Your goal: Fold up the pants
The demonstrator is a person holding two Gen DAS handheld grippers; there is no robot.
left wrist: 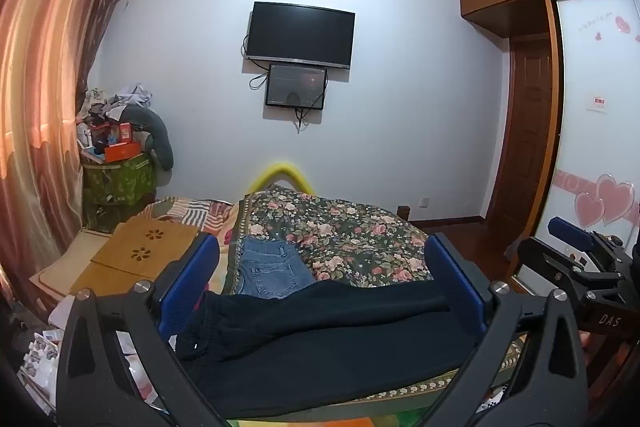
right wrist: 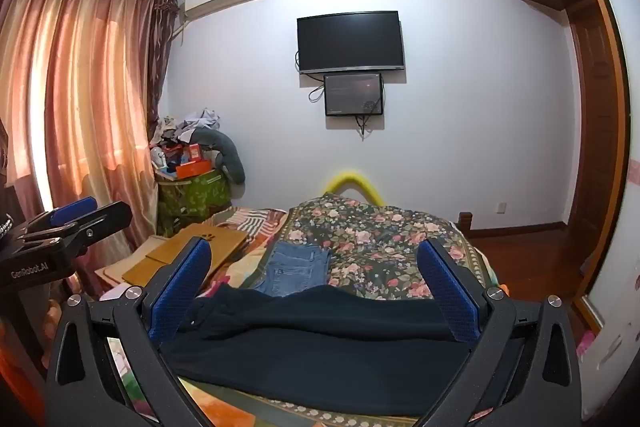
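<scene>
On the floral bed (left wrist: 360, 227), dark pants (left wrist: 320, 339) are laid flat; left tongs (left wrist: 320, 287) and right tongs (right wrist: 316, 287) are held spread, empty. Folding judged unstarted; an edge must be pinched next.

black gripper (left wrist: 320, 287) frames, silver screws, dimpled blue fingers (left wrist: 188, 283).
</scene>
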